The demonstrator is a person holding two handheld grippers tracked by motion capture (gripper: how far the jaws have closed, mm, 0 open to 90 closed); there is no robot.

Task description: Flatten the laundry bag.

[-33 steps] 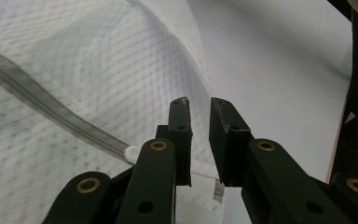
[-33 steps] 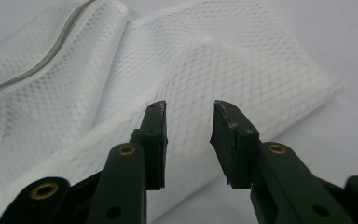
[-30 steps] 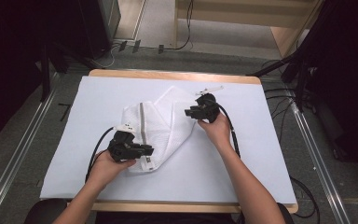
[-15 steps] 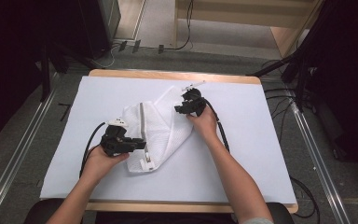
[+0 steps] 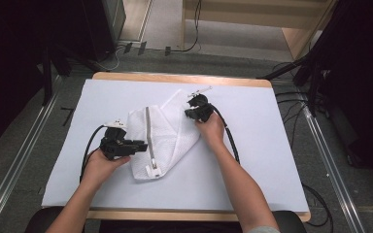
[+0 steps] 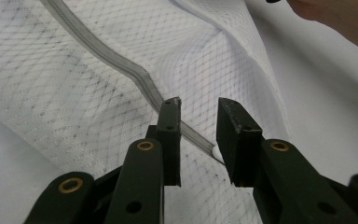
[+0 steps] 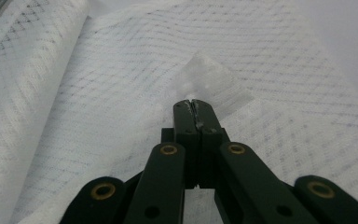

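Mesh bag (image 5: 162, 138), white with a grey zip (image 5: 148, 136), lies crumpled at the middle of the frame on a white sheet (image 5: 267, 160) covering a wooden table (image 5: 184, 78). Left gripper (image 5: 135, 144), jaws partly apart, sits at the zip, gripping nothing. Right gripper (image 5: 188, 110) has jaws closed together on the mesh at the bag's upper right edge. Grey floor (image 5: 213, 58), cables and dark stands fill the frame's top and sides

White sheet (image 5: 252, 165) covers wooden table (image 5: 184, 77); cables (image 5: 194, 46) on grey floor (image 5: 213, 63) behind, metal rails (image 5: 19, 160) alongside.
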